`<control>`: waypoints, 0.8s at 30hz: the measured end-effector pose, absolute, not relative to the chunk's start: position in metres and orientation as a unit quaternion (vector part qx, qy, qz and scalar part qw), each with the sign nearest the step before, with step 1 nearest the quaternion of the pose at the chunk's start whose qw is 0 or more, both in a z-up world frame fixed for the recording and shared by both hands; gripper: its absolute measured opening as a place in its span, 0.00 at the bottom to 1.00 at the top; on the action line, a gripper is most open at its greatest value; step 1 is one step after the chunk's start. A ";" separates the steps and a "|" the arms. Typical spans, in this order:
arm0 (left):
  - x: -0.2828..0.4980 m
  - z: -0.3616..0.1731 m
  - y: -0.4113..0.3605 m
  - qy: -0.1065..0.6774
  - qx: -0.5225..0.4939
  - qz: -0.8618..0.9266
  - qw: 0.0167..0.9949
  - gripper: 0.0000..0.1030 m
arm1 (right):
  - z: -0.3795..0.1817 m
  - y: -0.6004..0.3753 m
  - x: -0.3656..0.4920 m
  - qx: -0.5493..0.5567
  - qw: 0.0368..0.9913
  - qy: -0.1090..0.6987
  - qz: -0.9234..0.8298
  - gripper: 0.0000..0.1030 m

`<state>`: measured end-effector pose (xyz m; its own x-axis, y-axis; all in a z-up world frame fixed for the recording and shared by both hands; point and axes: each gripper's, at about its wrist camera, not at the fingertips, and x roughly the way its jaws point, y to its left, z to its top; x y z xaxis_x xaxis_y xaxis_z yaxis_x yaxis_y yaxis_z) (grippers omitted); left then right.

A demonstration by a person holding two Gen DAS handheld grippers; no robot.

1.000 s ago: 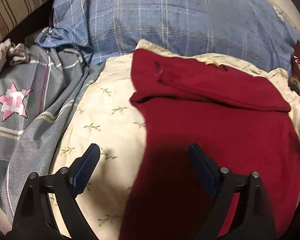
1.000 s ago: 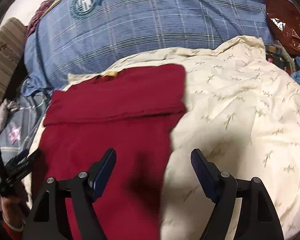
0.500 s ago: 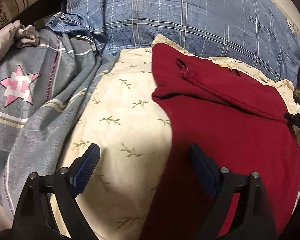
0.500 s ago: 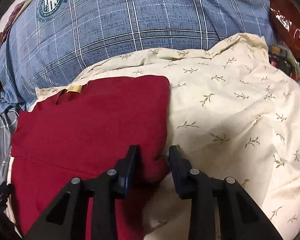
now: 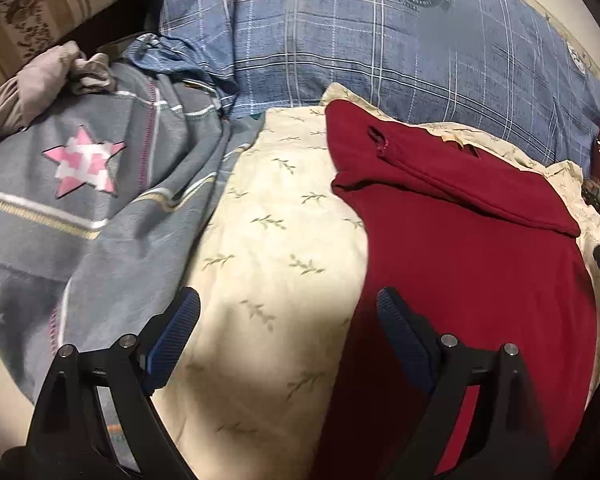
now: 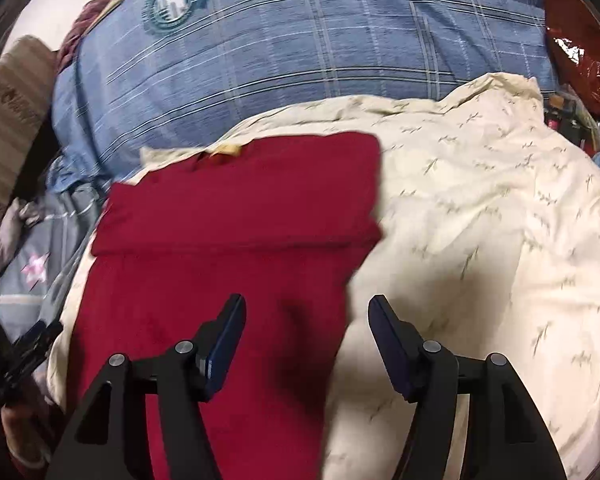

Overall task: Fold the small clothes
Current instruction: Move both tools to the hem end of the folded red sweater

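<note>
Red garment (image 5: 472, 248) lies flat on the cream leaf-print sheet (image 5: 276, 240), ahead of both tongs, with a band already folded down across its far end. Left tongs (image 5: 288, 314) are spread wide and hold nothing, straddling the garment's left edge: one finger over the sheet, the other over red cloth. Right tongs (image 6: 306, 316) are also spread and empty, straddling the right edge (image 6: 352, 280). The fabric looks like soft, light fleece or knit: limp, no stiffness, likely to sag and drag if lifted from one point. It looks grippy rather than slick and not fragile. Best hold is probably a pinch at each side edge, both layers together, near the tongs' end, lifting evenly. Blue plaid pillow (image 6: 300, 48) sits beyond the far end.
</note>
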<state>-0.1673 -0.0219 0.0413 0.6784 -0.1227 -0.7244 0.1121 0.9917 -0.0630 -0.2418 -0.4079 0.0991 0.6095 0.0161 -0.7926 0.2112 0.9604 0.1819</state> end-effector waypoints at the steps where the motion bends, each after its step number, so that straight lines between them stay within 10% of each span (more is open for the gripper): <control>1: -0.171 0.040 -0.019 0.397 -0.010 -0.061 0.916 0.88 | 0.098 -0.404 -0.245 0.124 0.889 0.438 -0.053 0.64; 24: -0.221 0.023 -0.023 0.453 -0.058 -0.170 0.874 0.88 | 0.068 -0.380 -0.339 0.161 0.845 0.509 0.032 0.68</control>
<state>-0.2207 -0.0231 0.0225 0.5328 -0.3487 -0.7711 0.2441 0.9358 -0.2545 -0.3394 -0.3804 0.0678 0.4800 0.2171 -0.8500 0.1102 0.9463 0.3039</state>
